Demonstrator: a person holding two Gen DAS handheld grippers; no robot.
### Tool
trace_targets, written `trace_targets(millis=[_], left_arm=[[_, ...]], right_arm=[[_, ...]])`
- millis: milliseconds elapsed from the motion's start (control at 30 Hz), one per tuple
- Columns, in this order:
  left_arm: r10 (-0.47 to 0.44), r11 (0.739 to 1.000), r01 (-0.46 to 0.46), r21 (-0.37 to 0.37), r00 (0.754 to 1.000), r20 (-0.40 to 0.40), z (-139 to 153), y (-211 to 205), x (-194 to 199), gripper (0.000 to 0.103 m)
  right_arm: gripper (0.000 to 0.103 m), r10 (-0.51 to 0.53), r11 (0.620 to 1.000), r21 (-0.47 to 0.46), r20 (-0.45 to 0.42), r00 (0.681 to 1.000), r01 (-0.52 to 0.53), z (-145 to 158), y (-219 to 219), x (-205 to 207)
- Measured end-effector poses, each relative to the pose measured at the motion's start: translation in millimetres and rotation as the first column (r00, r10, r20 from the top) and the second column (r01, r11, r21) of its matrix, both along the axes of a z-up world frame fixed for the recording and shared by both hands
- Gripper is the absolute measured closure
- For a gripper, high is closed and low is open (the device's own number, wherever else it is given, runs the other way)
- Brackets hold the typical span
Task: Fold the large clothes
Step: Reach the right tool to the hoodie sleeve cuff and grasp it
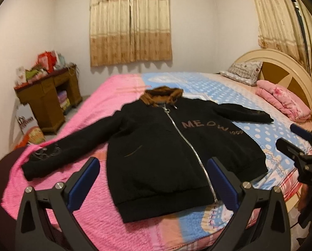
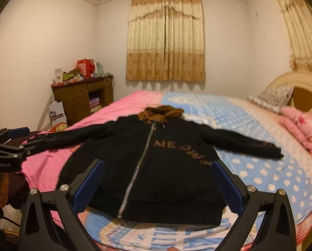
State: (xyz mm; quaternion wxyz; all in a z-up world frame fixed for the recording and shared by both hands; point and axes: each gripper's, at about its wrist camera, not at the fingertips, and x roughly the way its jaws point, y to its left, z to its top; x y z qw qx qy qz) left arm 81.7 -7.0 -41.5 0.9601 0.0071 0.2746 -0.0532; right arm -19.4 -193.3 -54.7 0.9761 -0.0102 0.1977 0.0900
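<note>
1. Your left gripper [image 1: 154,179] fills the near edge of its own view, blue-padded fingers [image 1: 83,185] spread wide apart with nothing between them, hanging over the near edge of the bed.
2. Your right gripper [image 2: 157,183] matches it: jaws wide apart, empty, blue pads [image 2: 229,188] framing the lower part of the jacket from above.
3. Each tool shows in the other's camera too, the right one at the far right edge of the left view, the left one at the left edge of the right view.
4. Just beyond the fingertips lies the black jacket [image 1: 156,146], flat and face up on the bed, hem toward you, brown furry hood [image 1: 163,97] pointing away.
5. Its silver zipper [image 1: 189,144] runs closed from collar to hem, and "MEOW" lettering [image 1: 205,125] sits on the chest to the right of it.
6. Both sleeves stretch straight out, one to the left over the pink blanket [image 1: 57,138], one to the right over the blue polka-dot sheet [image 1: 260,129].
7. Farther right, a folded pink quilt [image 1: 285,102] and a patterned pillow [image 1: 242,72] sit near the cream headboard [image 1: 285,67].
8. Far left, a brown wooden desk [image 1: 49,98] is piled with clutter against the wall.
9. Straight ahead on the far wall, beige curtains [image 1: 131,23] hang closed.
</note>
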Motion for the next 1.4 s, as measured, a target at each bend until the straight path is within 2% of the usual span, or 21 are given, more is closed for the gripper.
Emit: trace_targets(millis=[133, 333, 567, 767, 833, 967, 1067, 1133, 1200, 1267, 1333, 1400], left_arm=[[0.012, 1.000, -0.013, -0.020, 0.999, -0.036, -9, -2, 31, 0.000], [-0.005, 1.000, 0.004, -0.005, 0.998, -0.061, -15, -17, 76, 0.000], [-0.046, 0.998, 0.049, 0.040, 0.996, -0.072, -24, -46, 125, 0.000], [-0.043, 0.995, 0.052, 0.080, 0.992, -0.117, -39, -65, 171, 0.000], [-0.038, 0.996, 0.049, 0.078, 0.990, -0.138, -43, -68, 185, 0.000], [-0.037, 0.997, 0.047, 0.058, 0.986, -0.165, -50, -75, 202, 0.000], [-0.032, 0.996, 0.046, 0.076, 0.984, -0.174, -55, -84, 209, 0.000], [-0.027, 0.996, 0.041, 0.078, 0.984, -0.176, -57, -86, 215, 0.000], [-0.024, 0.996, 0.038, 0.078, 0.983, -0.182, -59, -89, 220, 0.000], [-0.026, 0.996, 0.041, 0.075, 0.981, -0.192, -63, -91, 221, 0.000], [-0.031, 0.996, 0.047, 0.075, 0.979, -0.202, -66, -94, 221, 0.000], [-0.036, 0.996, 0.053, 0.076, 0.977, -0.209, -67, -96, 222, 0.000]], right_arm=[[0.001, -0.031, 0.998, 0.057, -0.076, 0.997, 0.035, -17, -31, 38], [0.001, -0.122, 0.983, 0.117, -0.139, 0.983, 0.139, -33, -85, 89], [0.001, -0.246, 0.934, 0.199, -0.247, 0.937, 0.297, -61, -176, 148], [0.003, -0.373, 0.846, 0.263, -0.331, 0.867, 0.465, -89, -275, 190], [0.008, -0.412, 0.803, 0.287, -0.364, 0.835, 0.522, -99, -311, 202], [0.011, -0.485, 0.719, 0.312, -0.415, 0.770, 0.621, -114, -374, 225], [0.022, -0.493, 0.674, 0.351, -0.441, 0.750, 0.650, -122, -406, 239], [0.032, -0.469, 0.626, 0.424, -0.465, 0.750, 0.655, -128, -431, 249], [0.037, -0.460, 0.600, 0.458, -0.473, 0.751, 0.656, -130, -445, 260], [0.046, -0.440, 0.595, 0.489, -0.467, 0.768, 0.638, -130, -452, 269], [0.077, -0.410, 0.622, 0.485, -0.468, 0.783, 0.615, -130, -447, 280], [0.082, -0.408, 0.643, 0.472, -0.455, 0.792, 0.603, -127, -440, 284]])
